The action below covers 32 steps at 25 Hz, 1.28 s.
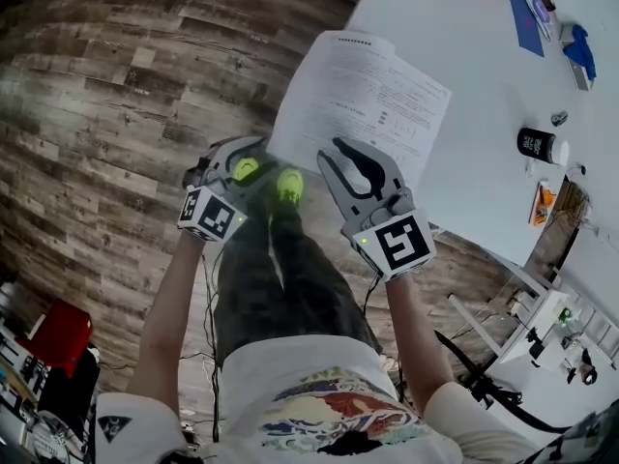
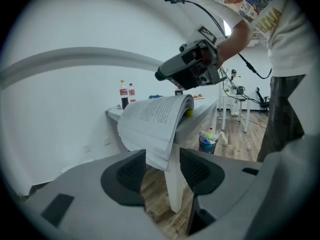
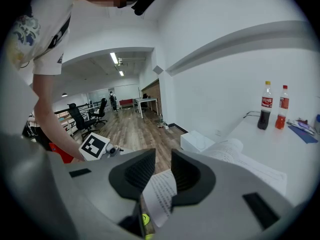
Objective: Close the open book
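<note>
The open book [image 1: 363,90] lies on the white table's [image 1: 455,27] near corner, and its near pages hang over the edge. My left gripper [image 1: 253,162] is low beside that corner, over the person's green shoes. In the left gripper view it [image 2: 162,169] stands open, with the drooping page stack [image 2: 155,119] just beyond the gap and the pads clear of it. My right gripper [image 1: 340,153] hovers over the book's near edge. In its own view it [image 3: 163,171] shows a narrow gap, with a page corner [image 3: 160,194] below it that is not pinched.
Two cola bottles [image 3: 265,111] stand at the table's far side. A black jar [image 1: 537,145] and blue items [image 1: 527,22] lie further along the table. A white box [image 3: 197,140] sits on the wooden floor, and a bin [image 2: 206,143] stands by the table leg.
</note>
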### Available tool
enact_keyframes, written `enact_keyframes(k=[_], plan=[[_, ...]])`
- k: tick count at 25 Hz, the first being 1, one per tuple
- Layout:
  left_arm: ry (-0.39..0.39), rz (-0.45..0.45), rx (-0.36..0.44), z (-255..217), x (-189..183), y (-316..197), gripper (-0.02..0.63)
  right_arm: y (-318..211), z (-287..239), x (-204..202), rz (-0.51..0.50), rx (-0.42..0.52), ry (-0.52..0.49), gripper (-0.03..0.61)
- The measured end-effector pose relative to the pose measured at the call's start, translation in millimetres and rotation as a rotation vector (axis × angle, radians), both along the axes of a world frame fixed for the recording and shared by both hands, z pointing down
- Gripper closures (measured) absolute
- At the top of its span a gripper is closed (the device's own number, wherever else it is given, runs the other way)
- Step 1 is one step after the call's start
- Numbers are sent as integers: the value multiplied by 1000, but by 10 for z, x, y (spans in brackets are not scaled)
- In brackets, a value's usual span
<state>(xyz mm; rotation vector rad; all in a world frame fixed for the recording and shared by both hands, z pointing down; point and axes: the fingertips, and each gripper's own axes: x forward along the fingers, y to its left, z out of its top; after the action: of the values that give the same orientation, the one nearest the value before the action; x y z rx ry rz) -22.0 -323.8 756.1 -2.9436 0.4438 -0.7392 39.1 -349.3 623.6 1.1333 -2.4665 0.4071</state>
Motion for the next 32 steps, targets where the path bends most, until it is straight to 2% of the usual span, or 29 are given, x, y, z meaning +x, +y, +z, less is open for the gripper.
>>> enact_keyframes(k=[3, 8, 14, 22, 27, 32], plan=[[-8, -14, -7, 131, 37, -45, 425, -61, -49, -33, -7, 51, -19, 499], [-7, -85, -18, 256, 28, -185, 425, 0, 84, 36, 6, -22, 18, 499], [7, -165, -38, 317, 36, -264, 425, 11, 118, 66, 20, -29, 16, 499], [71, -293, -18, 77, -161, -350, 426, 16, 59, 40, 24, -34, 10, 499], [81, -304, 23, -141, -203, -403, 426, -3, 3, 37, 32, -31, 7, 500], [119, -317, 32, -443, -229, -446, 426, -4, -41, 31, 51, -32, -3, 500]])
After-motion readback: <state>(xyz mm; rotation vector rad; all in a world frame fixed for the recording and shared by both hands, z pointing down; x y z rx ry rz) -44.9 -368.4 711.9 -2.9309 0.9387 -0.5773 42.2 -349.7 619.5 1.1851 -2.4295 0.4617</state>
